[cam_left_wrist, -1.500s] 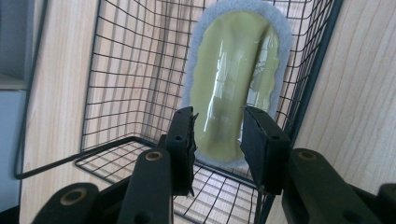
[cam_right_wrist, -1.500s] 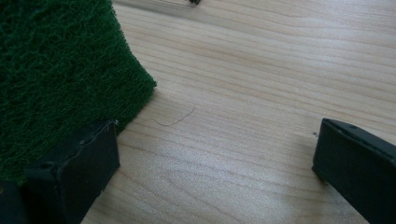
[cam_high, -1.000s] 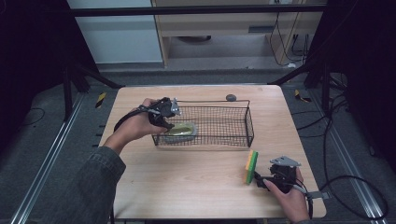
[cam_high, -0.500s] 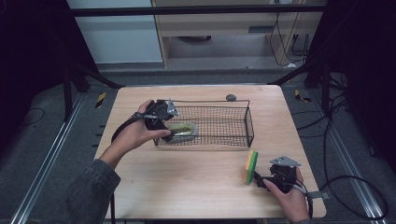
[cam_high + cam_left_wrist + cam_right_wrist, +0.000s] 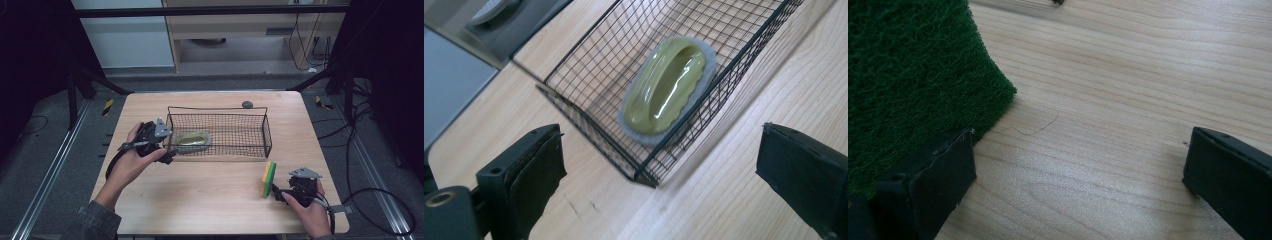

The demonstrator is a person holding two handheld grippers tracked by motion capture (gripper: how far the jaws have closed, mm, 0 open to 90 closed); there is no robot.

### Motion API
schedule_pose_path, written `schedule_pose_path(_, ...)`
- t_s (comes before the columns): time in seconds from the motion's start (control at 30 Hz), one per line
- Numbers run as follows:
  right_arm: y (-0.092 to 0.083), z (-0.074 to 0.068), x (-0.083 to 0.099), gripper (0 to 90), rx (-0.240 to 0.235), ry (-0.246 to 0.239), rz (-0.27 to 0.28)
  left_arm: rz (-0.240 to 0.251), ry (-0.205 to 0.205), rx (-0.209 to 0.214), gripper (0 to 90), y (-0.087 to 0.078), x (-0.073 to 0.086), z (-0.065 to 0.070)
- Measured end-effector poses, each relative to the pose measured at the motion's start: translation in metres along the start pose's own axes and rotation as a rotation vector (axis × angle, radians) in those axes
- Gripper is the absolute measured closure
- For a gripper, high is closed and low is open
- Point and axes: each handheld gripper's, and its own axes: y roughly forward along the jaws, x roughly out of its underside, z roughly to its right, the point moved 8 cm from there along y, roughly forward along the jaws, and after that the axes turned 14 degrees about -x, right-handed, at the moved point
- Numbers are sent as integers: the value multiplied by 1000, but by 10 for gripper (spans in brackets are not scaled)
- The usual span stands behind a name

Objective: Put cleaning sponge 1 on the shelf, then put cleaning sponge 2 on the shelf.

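green scrubber lies lengthwise in basket, both tongs wide open, empty

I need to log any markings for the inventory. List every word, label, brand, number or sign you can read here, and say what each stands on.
None: there is no readable text in these pictures.
The oval olive-green plastic scrubber with a white pad, the black wire mesh basket, the green-and-yellow sponge and the light wooden table all appear unmarked.
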Motion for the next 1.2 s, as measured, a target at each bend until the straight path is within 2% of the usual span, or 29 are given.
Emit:
schedule_pose_path(0.03, 0, 0, 0, 5, 0, 0, 0, 0, 0, 0, 42, 0, 0, 0)
schedule_pose_path(0.07, 0, 0, 0, 5, 0, -2, 1, 5, -21, 3, 42, 0, 7, 0)
schedule_pose_path(0.1, 0, 0, 0, 5, 2, -3, -1, -3, -23, 4, 42, 0, 12, 0)
schedule_pose_path(0.2, 0, 0, 0, 5, 2, -3, -1, -27, -84, 9, 44, 5, 37, 0)
schedule_pose_path(0.23, 0, 0, 0, 5, 2, -3, -1, -27, -84, 9, 44, 5, 37, 0)
schedule_pose_path(0.27, 0, 0, 0, 5, 2, -3, -1, -29, -104, 7, 44, 7, 44, 0)
schedule_pose_path(0.37, 0, 0, 0, 5, 3, -3, -1, -35, -131, 7, 46, 9, 62, 2)
schedule_pose_path(0.4, 0, 0, 0, 5, 3, -3, -1, -38, -151, 2, 45, 11, 73, 2)
schedule_pose_path(0.47, 0, 0, 0, 5, 3, -3, -1, -52, -162, 3, 47, 12, 79, 2)
schedule_pose_path(0.5, 0, 0, 0, 5, 3, -3, -1, -66, -165, -6, 48, 14, 86, 1)
schedule_pose_path(0.57, 0, 0, 0, 5, 3, -3, -1, -67, -200, -28, 45, 15, 94, -1)
schedule_pose_path(0.6, 0, -1, 0, 5, 1, 6, 0, -81, -226, -50, 44, 19, 105, -3)
schedule_pose_path(0.63, 0, -1, 0, 5, 1, 6, 0, -81, -226, -50, 44, 19, 105, -3)
schedule_pose_path(0.67, 0, 0, 0, 6, 1, -2, -1, -88, -253, -56, 43, 24, 114, -3)
schedule_pose_path(0.77, -2, 0, 1, 14, -7, 1, -20, -103, -265, -60, 44, 30, 122, -3)
schedule_pose_path(0.83, -3, 0, 1, 33, -6, -2, -30, -120, -277, -54, 44, 34, 128, -1)
schedule_pose_path(0.9, -7, -1, 3, 62, -5, 1, -39, -128, -292, -27, 42, 38, 131, 1)
schedule_pose_path(1.03, -17, -6, 10, 74, 5, -11, -65, -149, -316, -25, 40, 43, 140, 0)
schedule_pose_path(1.13, -26, -8, 13, 106, 16, -11, -65, -155, -317, -25, 40, 45, 142, -1)
schedule_pose_path(1.2, -29, -9, 13, 117, 14, -2, -62, -164, -331, -14, 40, 48, 145, 0)
